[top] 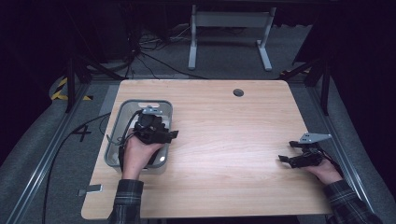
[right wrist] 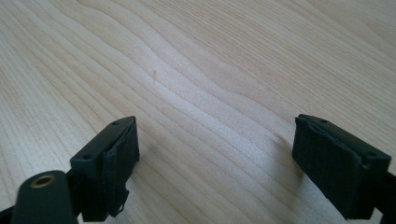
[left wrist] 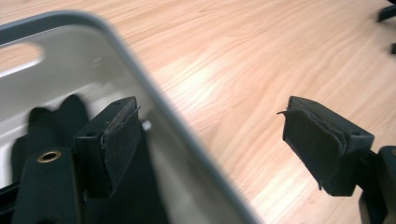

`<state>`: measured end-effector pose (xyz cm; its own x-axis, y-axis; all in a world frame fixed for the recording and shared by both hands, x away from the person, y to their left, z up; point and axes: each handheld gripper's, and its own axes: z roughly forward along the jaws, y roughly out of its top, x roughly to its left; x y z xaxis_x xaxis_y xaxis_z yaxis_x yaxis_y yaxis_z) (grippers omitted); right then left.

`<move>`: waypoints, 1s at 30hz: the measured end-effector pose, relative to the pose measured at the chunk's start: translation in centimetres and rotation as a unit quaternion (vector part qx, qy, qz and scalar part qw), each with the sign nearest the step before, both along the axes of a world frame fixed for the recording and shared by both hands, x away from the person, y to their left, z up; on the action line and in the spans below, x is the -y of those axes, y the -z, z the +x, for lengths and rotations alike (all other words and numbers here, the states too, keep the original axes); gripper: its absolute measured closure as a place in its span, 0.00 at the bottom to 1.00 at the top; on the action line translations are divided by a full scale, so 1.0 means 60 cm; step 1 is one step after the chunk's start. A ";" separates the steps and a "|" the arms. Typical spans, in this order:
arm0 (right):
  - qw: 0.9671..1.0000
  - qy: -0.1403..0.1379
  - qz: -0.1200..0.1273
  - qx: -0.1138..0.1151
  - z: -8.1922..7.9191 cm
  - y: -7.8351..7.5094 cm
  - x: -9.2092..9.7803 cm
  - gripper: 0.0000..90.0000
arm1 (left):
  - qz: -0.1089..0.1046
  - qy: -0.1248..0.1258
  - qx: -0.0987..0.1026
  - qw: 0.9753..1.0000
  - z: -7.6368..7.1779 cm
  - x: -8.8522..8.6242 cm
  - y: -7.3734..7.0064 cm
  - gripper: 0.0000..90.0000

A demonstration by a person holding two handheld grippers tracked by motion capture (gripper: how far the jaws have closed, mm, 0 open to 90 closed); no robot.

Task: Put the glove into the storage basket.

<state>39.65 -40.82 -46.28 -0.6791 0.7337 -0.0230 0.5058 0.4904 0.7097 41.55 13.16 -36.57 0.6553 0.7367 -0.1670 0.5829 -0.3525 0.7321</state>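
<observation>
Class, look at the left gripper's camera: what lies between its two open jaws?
The grey bin's rim crosses the gap of the left gripper, one jaw inside, one over bare table.

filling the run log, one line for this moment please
left claw: open, straddling grey bin wall | right claw: open over bare table

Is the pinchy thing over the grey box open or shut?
Open. The left gripper has its jaws wide apart, straddling the grey bin's rim, one inside, one outside.

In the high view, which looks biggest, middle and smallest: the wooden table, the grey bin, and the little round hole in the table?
1. Wooden table, by far the biggest.
2. Grey bin, middle.
3. Round hole, smallest.
</observation>
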 end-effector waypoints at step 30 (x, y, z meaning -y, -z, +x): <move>1.000 -0.003 0.000 -0.001 -0.001 0.000 0.000 0.17 | 0.058 0.110 -0.009 0.992 -0.077 0.225 0.148 0.19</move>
<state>39.60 -40.81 -46.28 -0.6831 0.7300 -0.0212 0.5044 0.4927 0.7091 36.95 -0.35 -45.43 0.8004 0.5905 -0.1034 0.4951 -0.5539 0.6693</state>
